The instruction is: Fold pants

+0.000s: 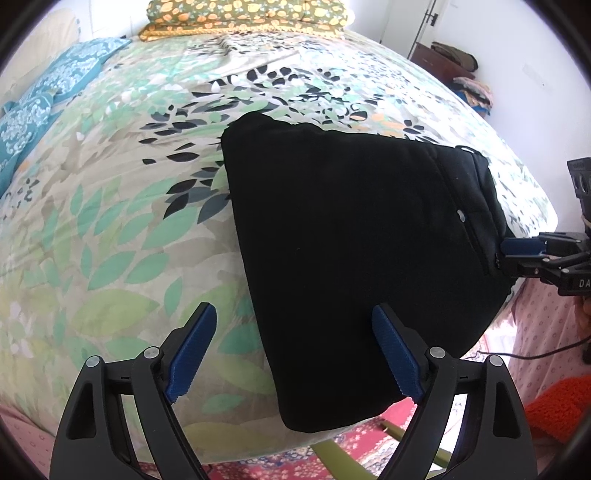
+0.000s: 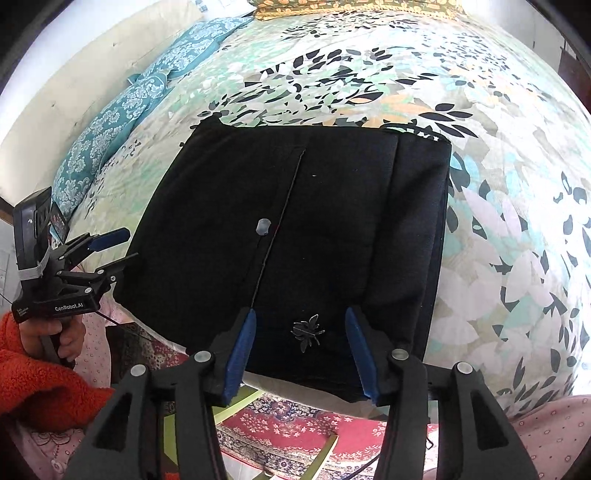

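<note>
Where the bed (image 1: 122,236) meets its near edge, the black pants (image 1: 354,251) lie folded into a compact, roughly square stack, flat on the leaf-print cover, with one corner overhanging the edge above a red patterned rug (image 2: 295,432). A grey button (image 2: 263,226) and a small metal insect ornament (image 2: 308,331) show on the upper layer, beside a straight seam. The left claw (image 1: 295,354) stands wide open, its blue pads well apart: one pad over the bed cover, the other over the near part of the pants; nothing is held between them. The right claw (image 2: 301,354) is likewise spread wide above the near edge of the stack, its pads to either side of the ornament, gripping nothing. In the left wrist view the right claw (image 1: 517,254) appears at the far right, beside the waistband side of the pants. In the right wrist view the left claw (image 2: 114,247) appears at the left edge of the stack, held by a hand (image 2: 51,336) in an orange sleeve (image 2: 40,373). Teal pillows (image 2: 129,114) and a floral pillow (image 1: 247,14) lie at the far sides of the bed.
</note>
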`<state>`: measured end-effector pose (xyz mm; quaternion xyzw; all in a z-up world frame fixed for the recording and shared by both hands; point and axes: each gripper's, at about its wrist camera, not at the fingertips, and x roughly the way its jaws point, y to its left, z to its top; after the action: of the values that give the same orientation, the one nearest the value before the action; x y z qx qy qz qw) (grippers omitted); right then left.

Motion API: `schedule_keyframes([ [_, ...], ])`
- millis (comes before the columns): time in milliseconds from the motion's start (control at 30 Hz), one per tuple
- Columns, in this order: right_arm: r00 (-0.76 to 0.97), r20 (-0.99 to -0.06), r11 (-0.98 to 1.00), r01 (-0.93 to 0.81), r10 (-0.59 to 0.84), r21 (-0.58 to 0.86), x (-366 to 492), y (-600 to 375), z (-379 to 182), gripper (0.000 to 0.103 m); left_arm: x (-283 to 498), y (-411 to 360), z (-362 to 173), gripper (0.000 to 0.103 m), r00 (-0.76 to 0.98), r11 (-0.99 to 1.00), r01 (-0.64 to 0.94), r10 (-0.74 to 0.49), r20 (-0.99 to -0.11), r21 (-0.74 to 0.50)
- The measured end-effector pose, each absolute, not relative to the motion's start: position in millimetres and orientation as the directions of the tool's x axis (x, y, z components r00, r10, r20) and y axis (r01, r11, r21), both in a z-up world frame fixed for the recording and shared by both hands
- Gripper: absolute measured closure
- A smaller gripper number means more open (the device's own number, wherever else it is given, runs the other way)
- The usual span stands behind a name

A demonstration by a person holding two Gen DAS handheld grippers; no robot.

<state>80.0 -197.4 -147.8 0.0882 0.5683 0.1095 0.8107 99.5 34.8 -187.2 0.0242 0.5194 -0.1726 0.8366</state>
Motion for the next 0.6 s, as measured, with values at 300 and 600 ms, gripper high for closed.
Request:
schedule_keyframes([
  [300,0.336,-0.899,0.960,-0.108,0.281,0.259,79.2,-187.5,-147.6,0.032,101.0,36.2,-188.9,0.013,0.395,0.942,0.301,-0.266,-0.879,-0.150],
  [600,0.348,-0.891,0.956,-0.100,0.292,0.274,77.5,-189.2,-146.9,0.030,100.7,37.4,-189.4,0.012,0.393,0.942,0.298,-0.267,-0.880,-0.152],
])
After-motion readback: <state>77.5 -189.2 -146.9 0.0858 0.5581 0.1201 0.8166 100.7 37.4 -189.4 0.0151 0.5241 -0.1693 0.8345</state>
